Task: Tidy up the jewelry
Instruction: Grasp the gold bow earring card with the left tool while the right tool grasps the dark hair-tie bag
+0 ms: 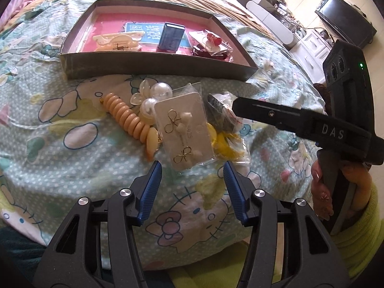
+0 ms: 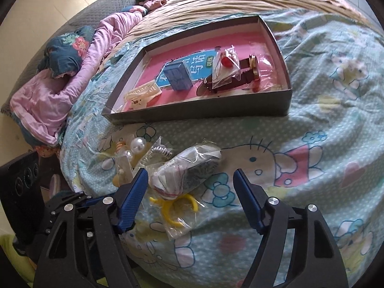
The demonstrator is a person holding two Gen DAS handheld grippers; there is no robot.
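A dark shallow box point(image 1: 156, 64) on the bed holds a cream hair claw point(image 1: 117, 42), a small blue case point(image 1: 171, 36) and bagged red pieces point(image 1: 211, 40). In front of it lie a beige bead coil point(image 1: 129, 117), pearls point(image 1: 158, 91), a bagged earring card point(image 1: 184, 129) and a bagged yellow piece point(image 1: 225, 144). My left gripper point(image 1: 192, 168) is open, and the card bag's lower corner reaches between its tips. My right gripper point(image 2: 190, 175) is open and straddles a bag with a dark item point(image 2: 192, 168). That bag lies over the yellow piece point(image 2: 177, 211).
A cartoon-print bedcover point(image 2: 312, 120) lies under everything. A pink quilt point(image 2: 48, 100) is heaped at the left of the right wrist view. White cabinets and a TV point(image 1: 345, 19) stand beyond the bed. A hand with a green sleeve point(image 1: 355, 206) holds the right gripper.
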